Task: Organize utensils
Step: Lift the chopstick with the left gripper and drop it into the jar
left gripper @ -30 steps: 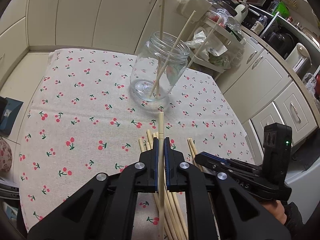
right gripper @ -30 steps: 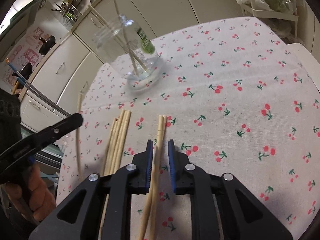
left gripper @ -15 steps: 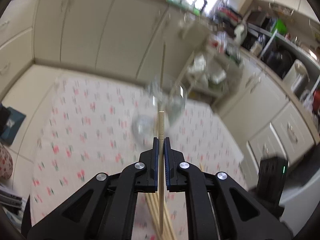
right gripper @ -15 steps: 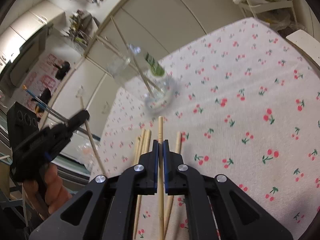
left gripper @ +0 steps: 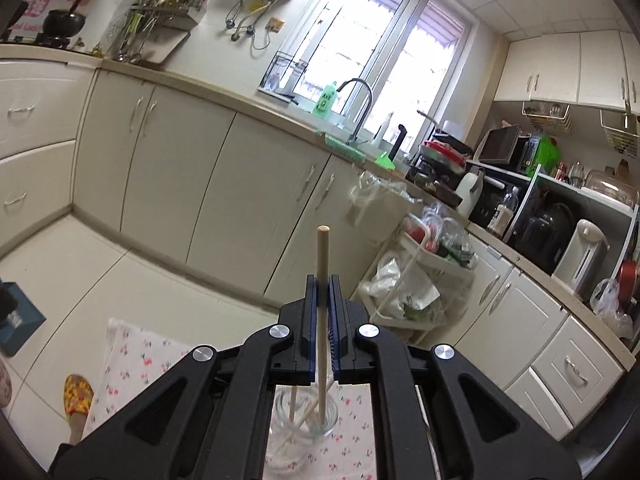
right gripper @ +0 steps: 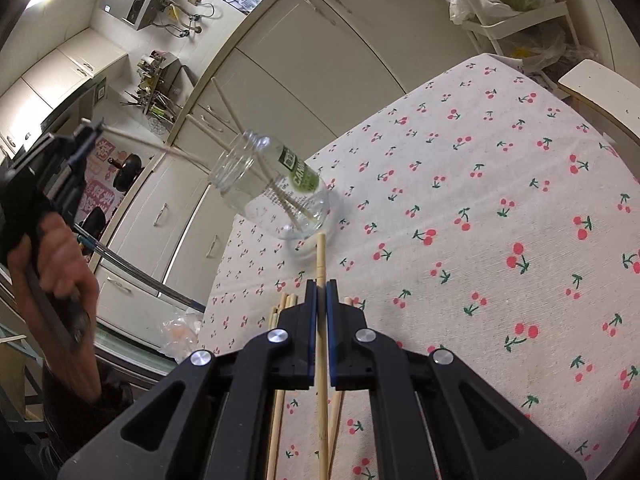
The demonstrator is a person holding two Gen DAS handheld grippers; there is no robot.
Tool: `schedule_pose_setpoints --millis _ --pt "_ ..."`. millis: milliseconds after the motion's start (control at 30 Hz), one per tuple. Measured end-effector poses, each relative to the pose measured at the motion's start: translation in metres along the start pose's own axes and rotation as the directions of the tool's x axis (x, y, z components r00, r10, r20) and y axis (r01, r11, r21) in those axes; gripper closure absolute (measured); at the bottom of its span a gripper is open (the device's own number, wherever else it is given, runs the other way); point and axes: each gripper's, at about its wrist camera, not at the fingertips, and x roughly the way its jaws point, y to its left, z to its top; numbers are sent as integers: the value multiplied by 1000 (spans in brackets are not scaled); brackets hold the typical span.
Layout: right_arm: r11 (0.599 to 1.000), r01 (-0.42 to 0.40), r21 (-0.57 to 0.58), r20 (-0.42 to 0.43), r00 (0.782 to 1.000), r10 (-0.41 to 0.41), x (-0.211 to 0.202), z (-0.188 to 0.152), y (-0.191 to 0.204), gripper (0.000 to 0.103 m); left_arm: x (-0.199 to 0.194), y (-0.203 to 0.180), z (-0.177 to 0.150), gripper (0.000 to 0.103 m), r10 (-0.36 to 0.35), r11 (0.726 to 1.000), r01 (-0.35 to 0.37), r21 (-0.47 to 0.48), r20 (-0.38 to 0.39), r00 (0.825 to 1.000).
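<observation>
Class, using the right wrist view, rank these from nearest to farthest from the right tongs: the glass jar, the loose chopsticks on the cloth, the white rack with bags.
1. Loose chopsticks: on the cloth just left of the right tongs.
2. Glass jar: ahead, mid-table, sticks standing in it.
3. White rack: beyond the table's far edge, upper right.

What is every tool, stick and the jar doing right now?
Left tool: shut on a chopstick, its lower end inside the jar.
Right tool: shut on another chopstick, above the table.
Glass jar: open, no lid, standing on the cherry tablecloth, chopsticks leaning inside.
Loose chopsticks: lying flat on the cloth.
</observation>
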Motion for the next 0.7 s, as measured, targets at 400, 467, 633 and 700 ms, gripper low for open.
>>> schedule_pose_setpoints --millis 400,467,633,700 --pt "1000 2 8 10 1000 -2 -3 0 -2 98 30 1 -2 98 23 999 -22 32 -45 999" --pt "1000 7 3 21 1000 -7 -4 0 -1 98 41 0 -10 98 38 998 -34 52 -83 996" --pt "1000 20 -19 70 997 -19 -13 3 3 97 69 3 -30 98 82 993 -66 97 -166 983" --pt "999 32 -32 101 994 -29 -18 6 7 98 78 3 -38 98 95 991 -73 114 -198 976"
